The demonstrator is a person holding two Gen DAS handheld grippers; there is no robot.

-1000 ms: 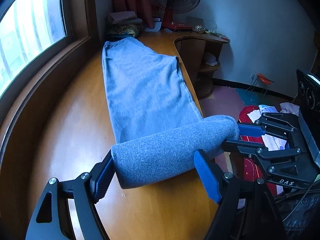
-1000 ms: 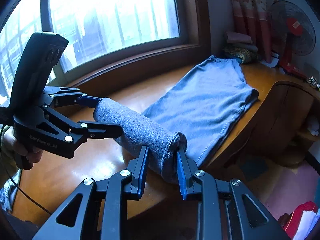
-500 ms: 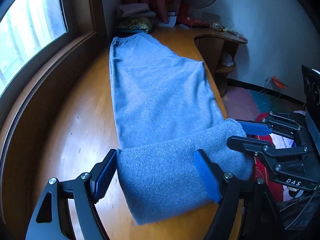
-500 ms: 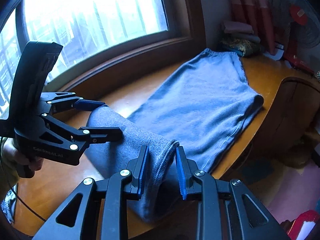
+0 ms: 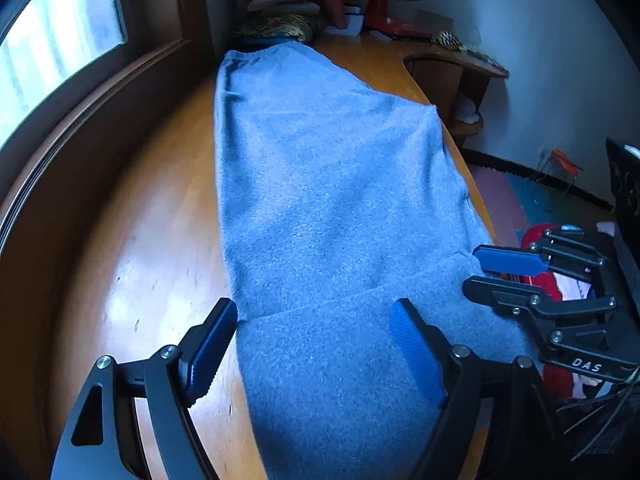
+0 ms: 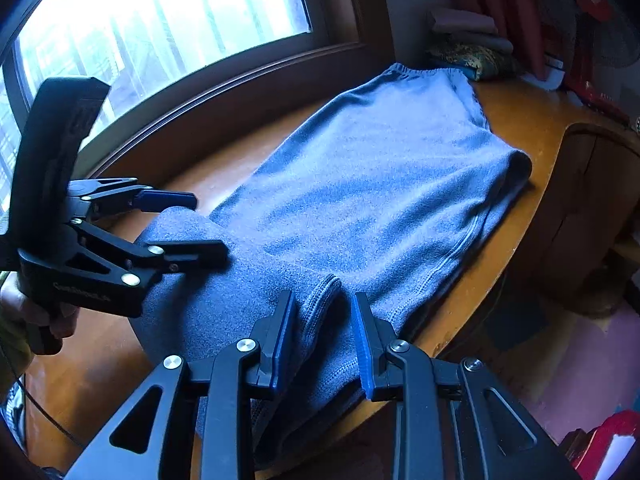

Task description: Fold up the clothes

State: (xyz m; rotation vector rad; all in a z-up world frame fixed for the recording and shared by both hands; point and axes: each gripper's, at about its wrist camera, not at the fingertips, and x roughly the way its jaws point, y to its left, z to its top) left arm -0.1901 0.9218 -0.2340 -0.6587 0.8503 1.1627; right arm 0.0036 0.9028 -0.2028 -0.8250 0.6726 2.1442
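Wooden desk [image 5: 120,264]: broad, curved, running under the window [image 6: 160,20]; bears all that follows.

Blue fleece garment [image 5: 328,184]: lies lengthwise along the desk, elastic waistband at the far end by a stack of folded cloths [image 5: 276,0]. Near end doubled back over itself, the folded flap [image 5: 340,380] resting flat on the layer beneath, its edge crossing between my two claws. One side reaches the desk's outer edge.

My left gripper [image 5: 312,344]: fingers spread wide, one blue pad off the garment's window-side edge over bare wood, the other over the flap. Nothing pinched.

My right gripper [image 6: 324,332]: fingers parted, straddling the ribbed hem [image 6: 324,292] at the flap's outer corner; cloth sits between the pads, but I cannot tell whether they touch it.

My hand [image 6: 24,312]: wrapped round the left gripper's handle, lower left of the right wrist view.
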